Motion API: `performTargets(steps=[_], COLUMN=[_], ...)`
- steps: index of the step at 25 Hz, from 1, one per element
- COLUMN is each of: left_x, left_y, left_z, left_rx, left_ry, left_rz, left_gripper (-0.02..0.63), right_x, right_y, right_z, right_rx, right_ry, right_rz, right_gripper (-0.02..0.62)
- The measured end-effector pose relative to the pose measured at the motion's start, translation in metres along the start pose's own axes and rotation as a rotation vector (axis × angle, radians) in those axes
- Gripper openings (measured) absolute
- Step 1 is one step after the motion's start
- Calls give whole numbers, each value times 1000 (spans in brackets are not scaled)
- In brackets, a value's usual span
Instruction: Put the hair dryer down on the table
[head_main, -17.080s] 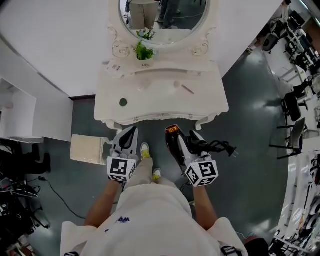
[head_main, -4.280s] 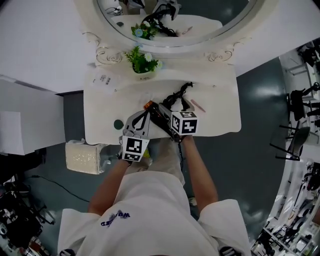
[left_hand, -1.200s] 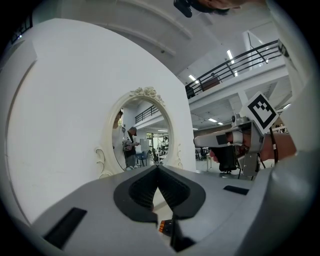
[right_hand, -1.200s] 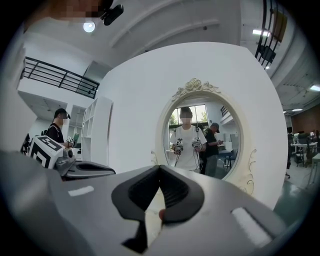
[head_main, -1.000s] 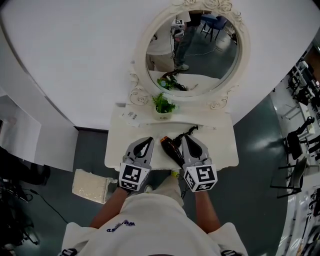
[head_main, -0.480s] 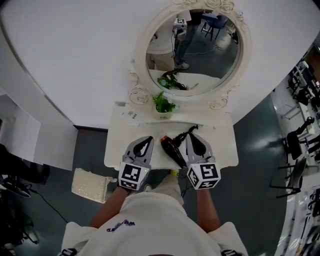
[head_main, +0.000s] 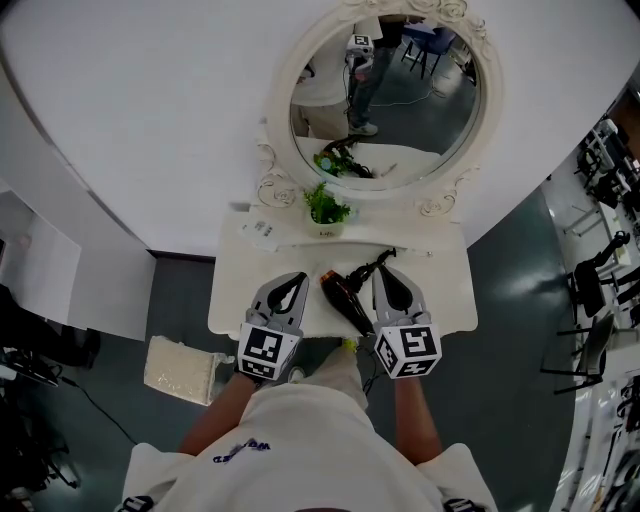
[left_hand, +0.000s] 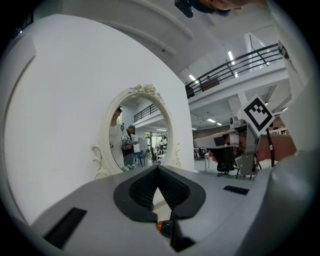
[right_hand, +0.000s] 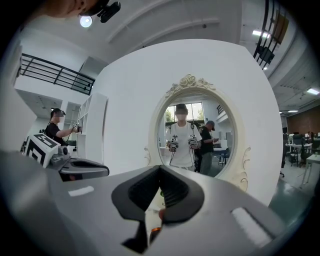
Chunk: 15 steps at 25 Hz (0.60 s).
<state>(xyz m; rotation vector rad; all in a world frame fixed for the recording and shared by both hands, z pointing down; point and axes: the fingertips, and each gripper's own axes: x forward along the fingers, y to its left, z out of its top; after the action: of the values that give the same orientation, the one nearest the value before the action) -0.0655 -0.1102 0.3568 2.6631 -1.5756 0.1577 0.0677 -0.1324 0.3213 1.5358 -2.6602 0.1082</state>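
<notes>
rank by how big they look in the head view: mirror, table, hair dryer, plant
1. mirror
2. table
3. hair dryer and plant: these look about alike, so they are left unranked.

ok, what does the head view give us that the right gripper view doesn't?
Head view only: the hair dryer lying on the table, and a beige box on the floor. Right gripper view only: a close look at the right gripper, jaws shut together with nothing between them, and the person's reflection front-on. Both: the oval mirror and the left gripper.
</notes>
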Motion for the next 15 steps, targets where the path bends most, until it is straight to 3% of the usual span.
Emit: performTargets(steps=[15], left_x=[0], left_y=[-4], left_z=[-1], left_rx=[-5], left_ry=[7], left_rz=[-17], left_gripper=[8], right_x=[-5], right_y=[-13], right_z=[-10], right_rx=[11], right_ry=[18], right_rz=[-24], right_gripper=[11])
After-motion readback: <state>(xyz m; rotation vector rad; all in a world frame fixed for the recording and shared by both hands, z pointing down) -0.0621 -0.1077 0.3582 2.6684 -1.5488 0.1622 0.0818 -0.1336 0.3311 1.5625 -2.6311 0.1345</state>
